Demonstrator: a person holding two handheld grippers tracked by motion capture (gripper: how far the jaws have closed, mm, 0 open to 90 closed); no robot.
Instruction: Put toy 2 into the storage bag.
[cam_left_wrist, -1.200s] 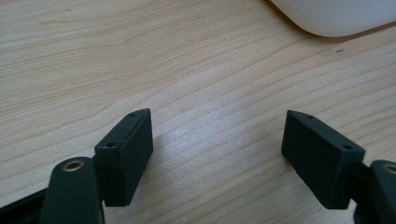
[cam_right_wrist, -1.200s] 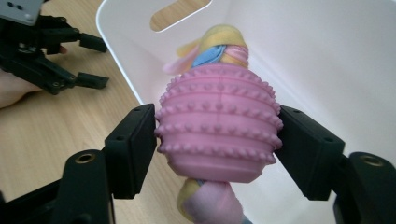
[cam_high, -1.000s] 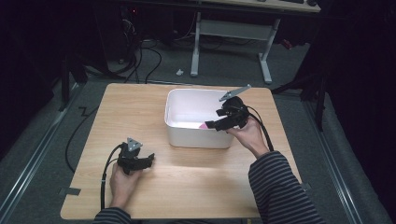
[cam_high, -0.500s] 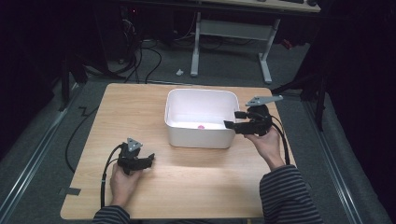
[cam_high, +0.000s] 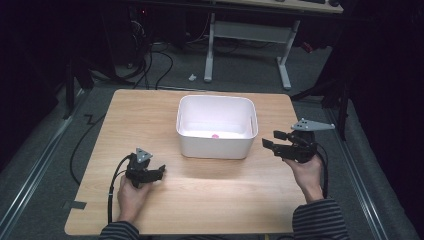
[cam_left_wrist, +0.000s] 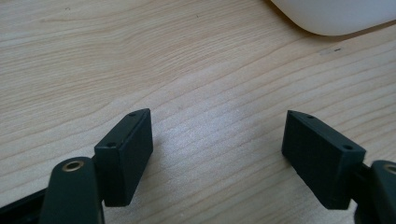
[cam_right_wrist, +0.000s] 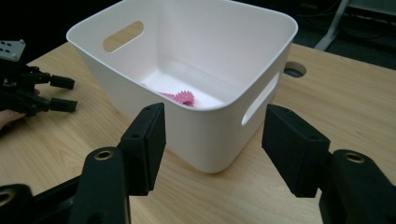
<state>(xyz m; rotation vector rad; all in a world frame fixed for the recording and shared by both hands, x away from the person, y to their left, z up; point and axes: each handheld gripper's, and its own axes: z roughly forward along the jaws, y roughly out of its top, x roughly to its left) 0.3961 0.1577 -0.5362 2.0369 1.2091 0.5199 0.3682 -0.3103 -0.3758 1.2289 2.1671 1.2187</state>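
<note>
My right hand-held gripper (cam_high: 276, 140) off white bin's (cam_high: 217, 146) right side, jaws apart, nothing betw. them, aimed at bin corner. Pink toothed piece (cam_right_wrist: 183, 98) lies on bin floor, near front wall. My left hand-held gripper (cam_high: 152, 173) low over wood surface (cam_high: 220, 185), front-left of bin, jaws wide apart, empty. Both grippers well apart from each other.

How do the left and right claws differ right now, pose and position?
The left claw sits low at the table, near-left of the white bin; the right claw is raised beside the bin's right end. The left claw faces bare wood; the right claw faces the bin, with a pink toothed piece inside. Both are open and hold nothing.
</note>
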